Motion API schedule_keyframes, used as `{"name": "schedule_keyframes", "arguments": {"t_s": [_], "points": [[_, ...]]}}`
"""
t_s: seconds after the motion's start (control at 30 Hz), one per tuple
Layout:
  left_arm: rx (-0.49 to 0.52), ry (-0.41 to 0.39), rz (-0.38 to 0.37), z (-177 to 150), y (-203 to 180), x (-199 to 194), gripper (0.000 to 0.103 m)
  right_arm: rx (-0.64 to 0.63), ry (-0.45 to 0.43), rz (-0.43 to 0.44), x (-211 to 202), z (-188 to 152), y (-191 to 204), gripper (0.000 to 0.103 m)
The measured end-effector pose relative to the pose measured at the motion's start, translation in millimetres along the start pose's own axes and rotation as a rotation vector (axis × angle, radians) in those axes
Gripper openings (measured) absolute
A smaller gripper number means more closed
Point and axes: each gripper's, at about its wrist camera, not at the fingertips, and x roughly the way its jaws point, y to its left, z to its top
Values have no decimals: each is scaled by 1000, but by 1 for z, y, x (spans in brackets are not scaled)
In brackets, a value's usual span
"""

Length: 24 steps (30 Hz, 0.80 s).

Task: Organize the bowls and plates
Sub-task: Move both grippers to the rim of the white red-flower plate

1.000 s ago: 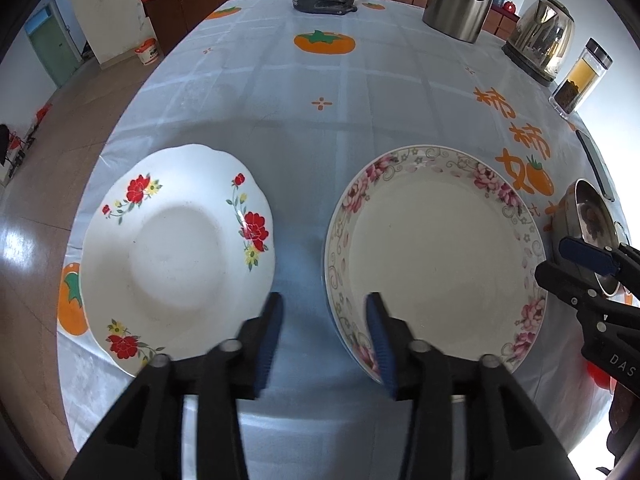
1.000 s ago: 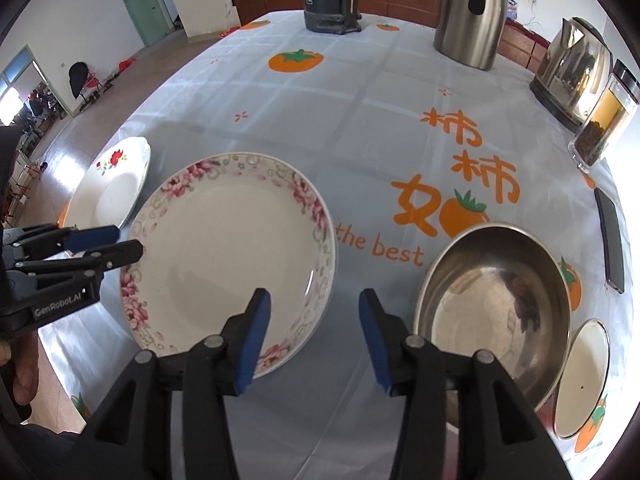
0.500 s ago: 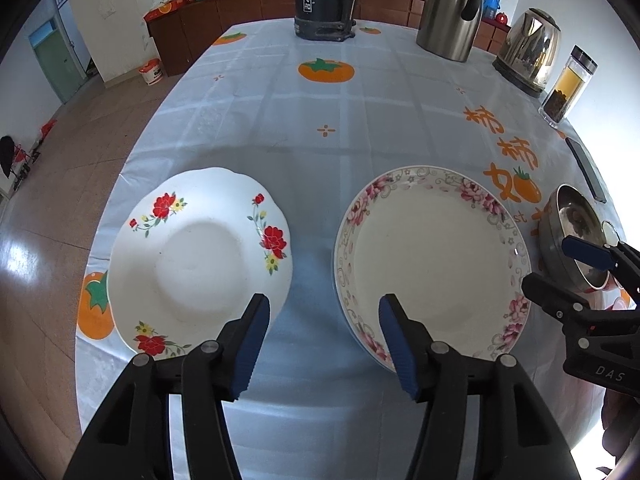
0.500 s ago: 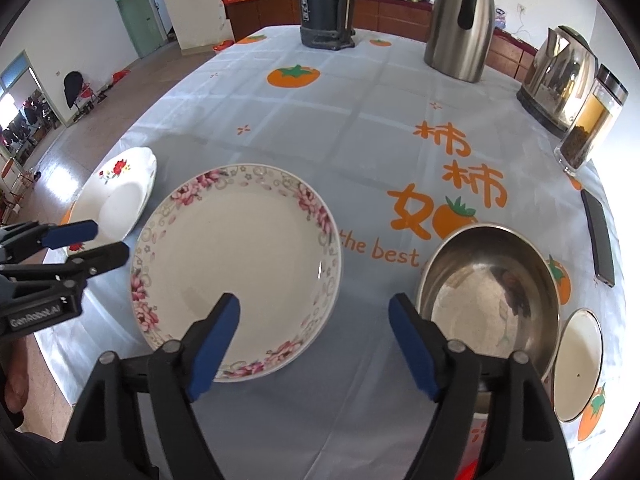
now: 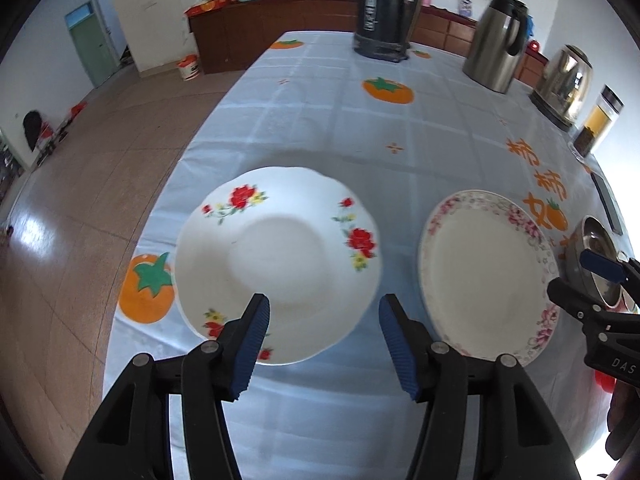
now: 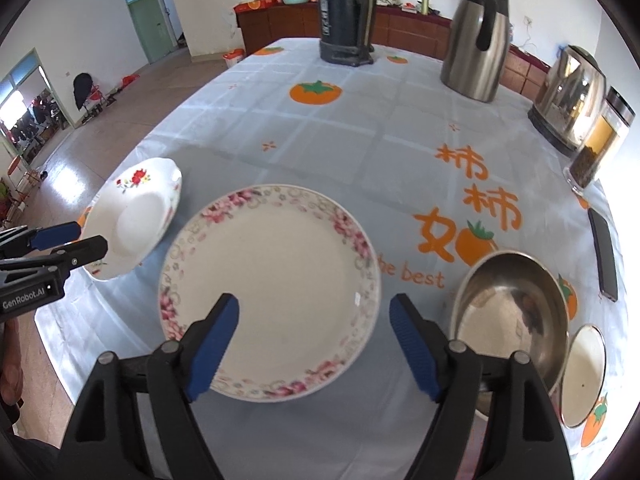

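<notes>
A white plate with red flowers (image 5: 276, 260) lies near the table's left edge, also in the right wrist view (image 6: 132, 220). My left gripper (image 5: 324, 344) hovers open over its near rim, nothing between the pads. To its right lies a pink-rimmed floral plate (image 5: 484, 276), also seen in the right wrist view (image 6: 272, 292). My right gripper (image 6: 316, 344) is open above that plate's near edge, holding nothing. A steel bowl (image 6: 512, 320) sits right of it, with a small white dish (image 6: 584, 372) further right.
At the table's far side stand a dark thermos (image 6: 344, 12), a steel jug (image 6: 476, 40), an electric kettle (image 6: 568, 92) and a glass jar (image 6: 600, 144). A phone (image 6: 604, 252) lies near the right edge. The table's left edge drops to the floor.
Both grippers have opened wider and drawn back and up. The left one shifted left, from between the two plates to over the red-flowered plate.
</notes>
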Motion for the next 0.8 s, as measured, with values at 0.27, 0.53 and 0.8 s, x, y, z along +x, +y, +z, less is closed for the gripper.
{"name": "schedule_keyframes", "arguments": {"t_s": [0.27, 0.53, 0.8], "points": [[-118, 20, 68, -6, 53, 4, 60, -46, 17, 58, 13, 17, 29, 70], [-208, 38, 104, -9, 98, 9, 60, -103, 16, 94, 27, 45, 60, 67], [-220, 53, 113, -5, 116, 22, 60, -134, 42, 126, 50, 70, 86, 61]]}}
